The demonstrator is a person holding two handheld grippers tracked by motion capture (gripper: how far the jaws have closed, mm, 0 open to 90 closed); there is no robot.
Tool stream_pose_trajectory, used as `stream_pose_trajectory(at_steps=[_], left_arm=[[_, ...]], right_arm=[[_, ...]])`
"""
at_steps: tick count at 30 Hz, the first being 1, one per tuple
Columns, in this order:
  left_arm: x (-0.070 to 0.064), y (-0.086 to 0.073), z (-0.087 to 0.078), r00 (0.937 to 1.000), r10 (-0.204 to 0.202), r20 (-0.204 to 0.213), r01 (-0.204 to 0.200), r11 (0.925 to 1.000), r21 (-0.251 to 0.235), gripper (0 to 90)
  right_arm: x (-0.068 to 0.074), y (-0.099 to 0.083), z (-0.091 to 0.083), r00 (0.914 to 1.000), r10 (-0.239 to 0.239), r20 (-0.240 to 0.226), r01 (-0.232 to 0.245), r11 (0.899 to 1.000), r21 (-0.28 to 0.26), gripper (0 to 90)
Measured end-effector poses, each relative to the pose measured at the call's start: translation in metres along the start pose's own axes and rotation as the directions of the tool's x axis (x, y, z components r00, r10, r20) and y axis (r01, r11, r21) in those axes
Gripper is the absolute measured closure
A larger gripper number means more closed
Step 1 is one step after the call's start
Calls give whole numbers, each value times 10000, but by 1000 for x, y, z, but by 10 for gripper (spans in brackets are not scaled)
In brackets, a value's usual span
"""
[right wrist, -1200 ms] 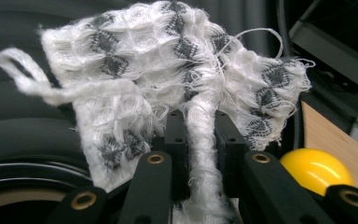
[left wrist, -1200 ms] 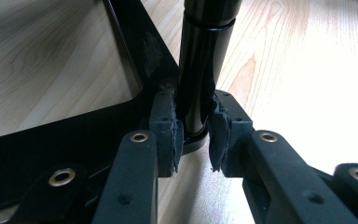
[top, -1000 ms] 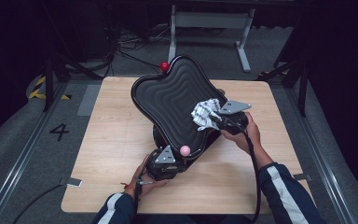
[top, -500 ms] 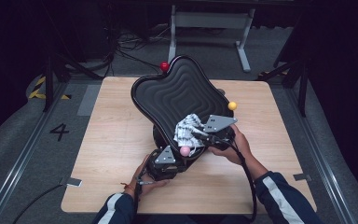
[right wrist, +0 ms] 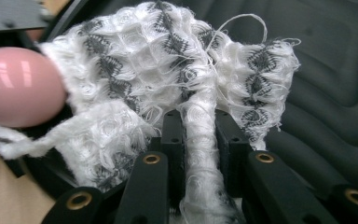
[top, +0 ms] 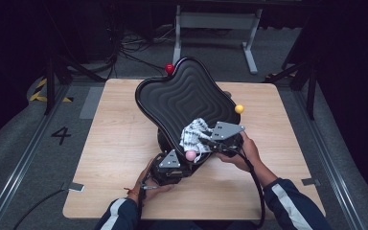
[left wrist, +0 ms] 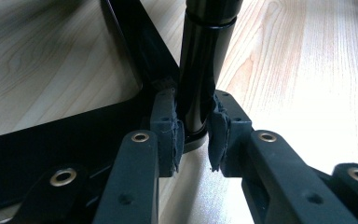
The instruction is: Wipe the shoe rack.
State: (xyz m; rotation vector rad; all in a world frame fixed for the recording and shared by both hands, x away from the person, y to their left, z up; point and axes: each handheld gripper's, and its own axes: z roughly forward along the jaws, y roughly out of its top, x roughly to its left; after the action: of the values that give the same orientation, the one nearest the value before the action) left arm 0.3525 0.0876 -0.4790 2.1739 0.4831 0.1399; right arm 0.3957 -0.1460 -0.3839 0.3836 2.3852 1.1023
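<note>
On the table (top: 110, 143): a black wavy-surfaced board (top: 182, 98) stands tilted on a black stand, with small balls at its corners.
Left hand-held gripper (top: 168, 165): sits low at the near end of the board, by the person's left hand (top: 148, 184).
Left hand-held gripper, opening: narrow, the two padded jaws are drawn in against a black post (left wrist: 204, 70), one on each side, so it grips the post.
Post: upright, part of the stand, rising from the wooden table; a black frame bar (left wrist: 135, 42) runs off beside it.
Right hand-held gripper (top: 215, 139): rests on the near right part of the board, held by the person's right hand (top: 242, 151).
Right hand-held gripper, opening: almost closed, the jaws pinch a twisted fold of a white cloth (right wrist: 177, 88).
Cloth: white with a grey zigzag pattern and loose threads; it bunches out ahead of the jaws and lies against the ridged black surface of the board, near its lower edge.
Pink ball (top: 190, 155): touches the cloth's edge, just beside the right hand-held gripper; in the right gripper view it sits at the left of the cloth.
Yellow ball (top: 239, 109): at the board's right corner.
Red ball (top: 170, 68): at the far corner.
</note>
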Motion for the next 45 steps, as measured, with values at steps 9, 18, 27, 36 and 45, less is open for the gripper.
stream_pose_trajectory(at_steps=[9,18,27,36,45], left_arm=[[0,0,0,10000,-7,35,7,10000,7,733],[1,0,0,10000,-18,63,17,10000,26,733],[1,0,0,9999,-164,23,164,9999,-7,732],[1,0,0,9998,-163,71,163,9999,1,732],[1,0,0,9999,-106,50,105,9999,50,732]], right_arm=[[-25,-12,1,9898,613,1289,-599,9981,-145,766],[-60,-38,-9,9559,1724,2378,-1769,9842,-22,770],[-75,-57,-28,9405,2019,2733,-2073,9782,-90,768],[-76,-68,-42,9411,2239,2534,-2174,9746,-536,768],[-43,-67,-52,9691,1606,1872,-1552,9869,-431,760]])
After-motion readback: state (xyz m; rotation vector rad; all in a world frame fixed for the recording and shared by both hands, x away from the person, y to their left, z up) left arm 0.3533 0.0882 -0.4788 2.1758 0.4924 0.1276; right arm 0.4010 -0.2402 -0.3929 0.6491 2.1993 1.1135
